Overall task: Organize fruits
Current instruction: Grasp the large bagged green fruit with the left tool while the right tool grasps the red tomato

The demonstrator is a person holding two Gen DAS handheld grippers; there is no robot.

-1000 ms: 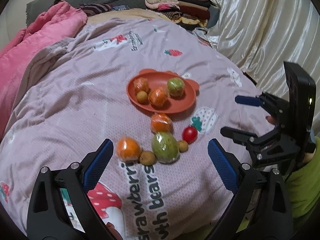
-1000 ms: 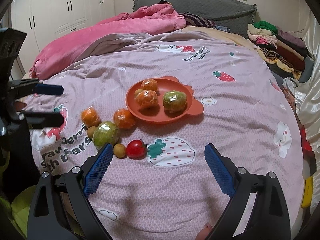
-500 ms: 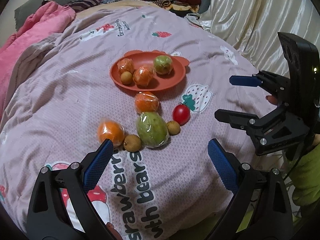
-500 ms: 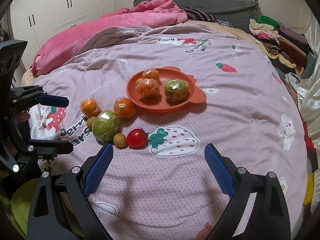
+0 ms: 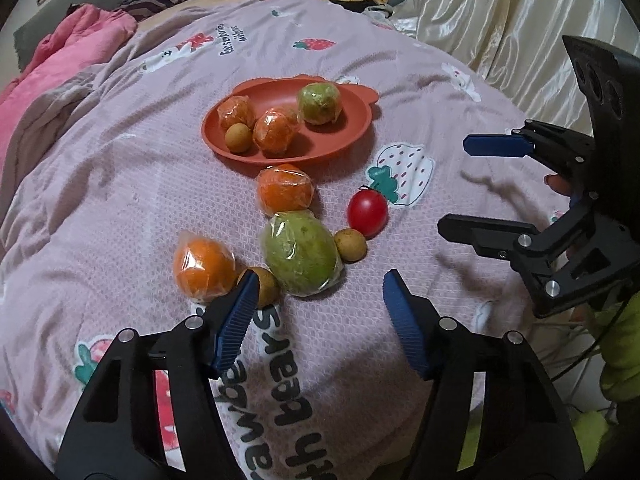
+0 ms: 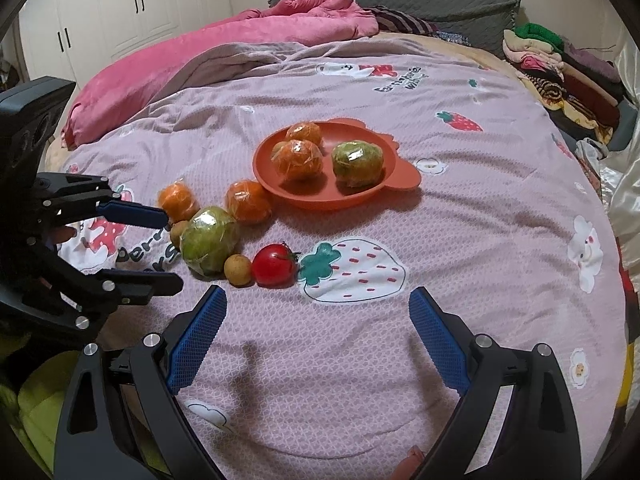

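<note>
An orange plate [image 5: 344,136] [image 6: 400,188] on the bed holds two wrapped oranges, a small brown fruit and a wrapped green fruit [image 5: 319,103]. In front of it lie two wrapped oranges [image 5: 285,189] [image 5: 203,267], a large wrapped green fruit [image 5: 301,253] [image 6: 209,240], two small brown fruits [image 5: 351,245] [image 5: 262,286] and a red tomato [image 5: 367,211] [image 6: 274,265]. My left gripper [image 5: 318,312] is open and empty, just short of the green fruit; it also shows in the right wrist view [image 6: 166,250]. My right gripper [image 6: 316,340] is open and empty, near the tomato; it also shows in the left wrist view [image 5: 452,186].
The fruits lie on a mauve strawberry-print bedspread [image 6: 460,264]. A pink duvet [image 6: 240,36] lies at the far left. Folded clothes [image 6: 560,64] are stacked at the far right. A cream curtain [image 5: 500,12] hangs beside the bed.
My left gripper has moved forward and lower toward the loose fruits, and its jaws have narrowed. My right gripper has moved slightly closer to the tomato.
</note>
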